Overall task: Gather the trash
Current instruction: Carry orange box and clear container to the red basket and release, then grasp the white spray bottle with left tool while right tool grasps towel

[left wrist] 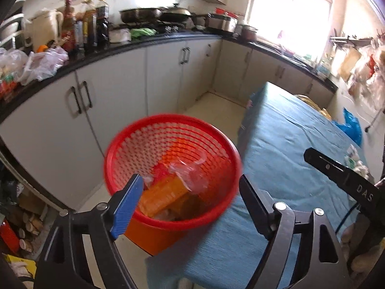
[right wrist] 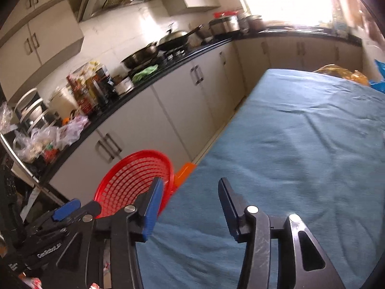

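A red mesh trash basket (left wrist: 134,142) stands on the floor beside the blue-covered table (left wrist: 288,149). Inside it lie an orange wrapper (left wrist: 163,196), clear plastic film (left wrist: 192,171) and other scraps. My left gripper (left wrist: 190,183) is open and empty, held right above the basket's near rim. The right gripper's body (left wrist: 346,175) shows at the right edge of the left wrist view. In the right wrist view the basket (right wrist: 130,180) is at lower left. My right gripper (right wrist: 190,187) is open and empty above the table's edge (right wrist: 288,144).
Grey cabinets (left wrist: 115,96) under a black counter (left wrist: 149,41) run along the left, crowded with bottles (left wrist: 91,24), plastic bags (left wrist: 36,65) and pans (left wrist: 154,14). White crumpled scraps (left wrist: 358,163) lie at the table's right edge. A blue bag (left wrist: 351,127) hangs beyond it. Boxes clutter the floor at lower left (left wrist: 19,228).
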The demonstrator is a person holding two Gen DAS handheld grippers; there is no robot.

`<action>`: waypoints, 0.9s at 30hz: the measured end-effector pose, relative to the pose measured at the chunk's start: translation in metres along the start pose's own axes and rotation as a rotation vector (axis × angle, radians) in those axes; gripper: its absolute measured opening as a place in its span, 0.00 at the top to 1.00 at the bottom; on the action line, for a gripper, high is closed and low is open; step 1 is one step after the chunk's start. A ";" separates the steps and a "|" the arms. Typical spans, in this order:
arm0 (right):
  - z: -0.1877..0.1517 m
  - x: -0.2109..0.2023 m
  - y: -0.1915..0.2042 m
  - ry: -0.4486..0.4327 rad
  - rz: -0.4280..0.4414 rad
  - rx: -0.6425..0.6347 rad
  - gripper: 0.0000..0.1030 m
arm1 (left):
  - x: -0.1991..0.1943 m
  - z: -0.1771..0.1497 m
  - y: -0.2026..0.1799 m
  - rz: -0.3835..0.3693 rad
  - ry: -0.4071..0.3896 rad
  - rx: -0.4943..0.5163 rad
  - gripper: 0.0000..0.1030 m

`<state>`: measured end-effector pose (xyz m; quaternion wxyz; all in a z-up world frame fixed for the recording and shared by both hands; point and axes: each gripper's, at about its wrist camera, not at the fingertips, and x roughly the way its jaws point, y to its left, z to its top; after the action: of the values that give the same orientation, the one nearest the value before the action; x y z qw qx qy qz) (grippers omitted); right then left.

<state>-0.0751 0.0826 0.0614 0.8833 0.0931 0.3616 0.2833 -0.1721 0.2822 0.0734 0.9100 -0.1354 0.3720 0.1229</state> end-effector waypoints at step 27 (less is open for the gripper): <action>-0.062 -0.202 -0.269 -0.118 -0.422 0.377 0.40 | 0.016 -0.047 -0.261 -0.299 0.152 0.407 0.17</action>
<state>-0.1184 -0.2559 0.0356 0.9094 0.1945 0.3674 0.0151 -0.1066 0.0246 0.0708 0.8961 -0.0122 0.4322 -0.1009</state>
